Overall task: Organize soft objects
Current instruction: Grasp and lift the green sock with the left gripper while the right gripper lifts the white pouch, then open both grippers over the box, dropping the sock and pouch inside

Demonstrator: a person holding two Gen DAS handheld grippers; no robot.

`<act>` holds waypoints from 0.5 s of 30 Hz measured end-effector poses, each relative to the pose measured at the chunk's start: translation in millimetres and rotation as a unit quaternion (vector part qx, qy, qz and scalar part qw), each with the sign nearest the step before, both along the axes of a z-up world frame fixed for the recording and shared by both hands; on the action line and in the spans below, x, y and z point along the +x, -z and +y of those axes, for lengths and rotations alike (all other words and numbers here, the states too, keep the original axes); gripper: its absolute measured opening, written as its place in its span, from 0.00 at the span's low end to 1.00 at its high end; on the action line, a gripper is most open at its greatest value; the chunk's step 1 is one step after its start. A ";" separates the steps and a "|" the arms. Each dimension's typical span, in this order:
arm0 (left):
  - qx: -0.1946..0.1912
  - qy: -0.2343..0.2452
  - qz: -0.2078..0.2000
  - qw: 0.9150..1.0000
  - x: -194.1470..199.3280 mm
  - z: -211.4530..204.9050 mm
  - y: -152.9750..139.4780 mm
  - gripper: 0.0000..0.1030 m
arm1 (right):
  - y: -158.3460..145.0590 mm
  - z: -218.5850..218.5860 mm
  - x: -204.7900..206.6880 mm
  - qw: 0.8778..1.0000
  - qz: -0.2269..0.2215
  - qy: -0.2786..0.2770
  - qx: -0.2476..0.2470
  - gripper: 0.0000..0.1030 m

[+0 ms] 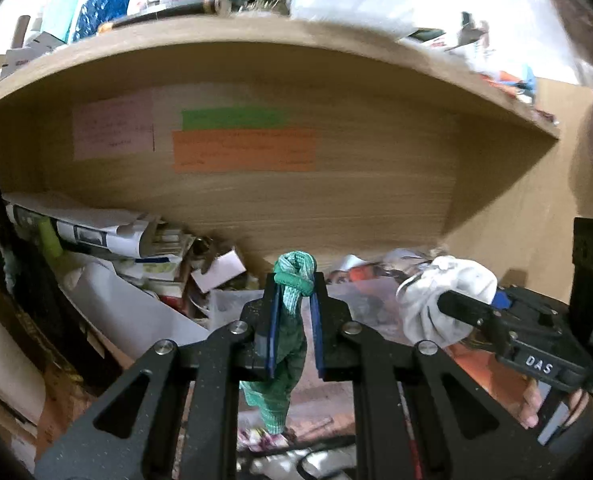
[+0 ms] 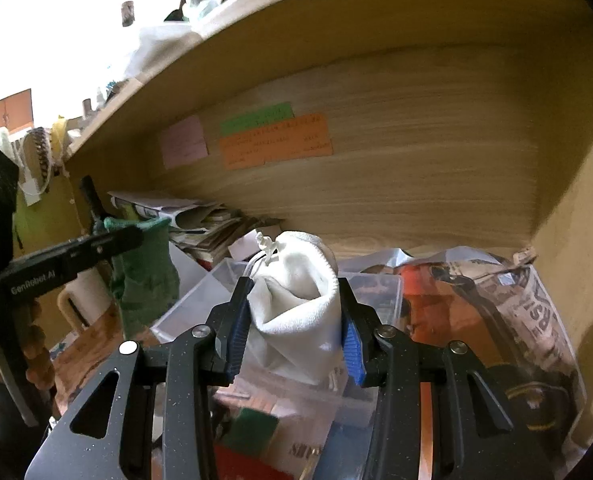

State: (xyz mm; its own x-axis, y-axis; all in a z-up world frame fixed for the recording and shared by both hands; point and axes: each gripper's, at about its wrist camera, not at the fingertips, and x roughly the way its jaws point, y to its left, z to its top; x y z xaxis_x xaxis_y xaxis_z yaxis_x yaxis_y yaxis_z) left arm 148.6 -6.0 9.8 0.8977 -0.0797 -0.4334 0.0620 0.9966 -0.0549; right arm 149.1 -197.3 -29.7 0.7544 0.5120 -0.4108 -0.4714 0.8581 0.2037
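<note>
Both grippers loaded, held up in front of the wooden shelf unit [image 1: 296,208].

Your left gripper [image 1: 294,308] has its jaws clamped on a knotted green cloth [image 1: 294,280], knot above the fingertips, tail hanging below. To its right, your right gripper [image 2: 294,320] has its jaws closed around a white drawstring pouch [image 2: 296,292], held above a clear plastic box [image 2: 200,300]. Pink, green and orange paper notes [image 1: 242,150] are stuck on the shelf's back panel; stacked papers [image 1: 96,228] lie lower left.
</note>
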 end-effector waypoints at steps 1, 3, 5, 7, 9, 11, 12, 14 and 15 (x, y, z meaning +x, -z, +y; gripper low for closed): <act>0.003 -0.004 0.003 1.000 7.3 1.5 2.7 0.13 | 1.9 3.1 5.1 1.000 0.005 -0.002 -0.003 0.37; 0.011 -0.014 0.013 1.000 21.9 3.5 9.5 0.13 | 6.4 9.2 14.8 1.000 0.014 -0.003 -0.011 0.37; 0.024 -0.024 0.024 0.999 38.9 5.0 20.2 0.13 | 13.9 17.7 25.6 0.999 0.026 -0.003 -0.027 0.37; 0.036 -0.033 0.036 0.998 52.1 4.1 32.3 0.13 | 22.6 24.0 36.0 0.998 0.042 -0.006 -0.037 0.37; 0.040 -0.033 0.053 0.997 64.2 4.1 44.1 0.13 | 33.4 30.0 45.7 0.997 0.059 -0.009 -0.048 0.37; 0.037 -0.028 0.080 0.996 76.3 4.4 58.1 0.13 | 42.0 33.7 52.7 0.996 0.072 -0.011 -0.056 0.37; 0.037 -0.026 0.089 0.995 81.1 4.3 63.6 0.13 | 48.1 35.5 56.6 0.995 0.081 -0.011 -0.060 0.37; 0.033 -0.018 0.110 0.993 88.8 2.7 74.8 0.13 | 54.9 37.0 62.1 0.994 0.092 -0.009 -0.066 0.37; 0.031 -0.015 0.117 0.993 90.8 1.6 78.8 0.13 | 58.5 37.3 64.5 0.993 0.098 -0.009 -0.069 0.37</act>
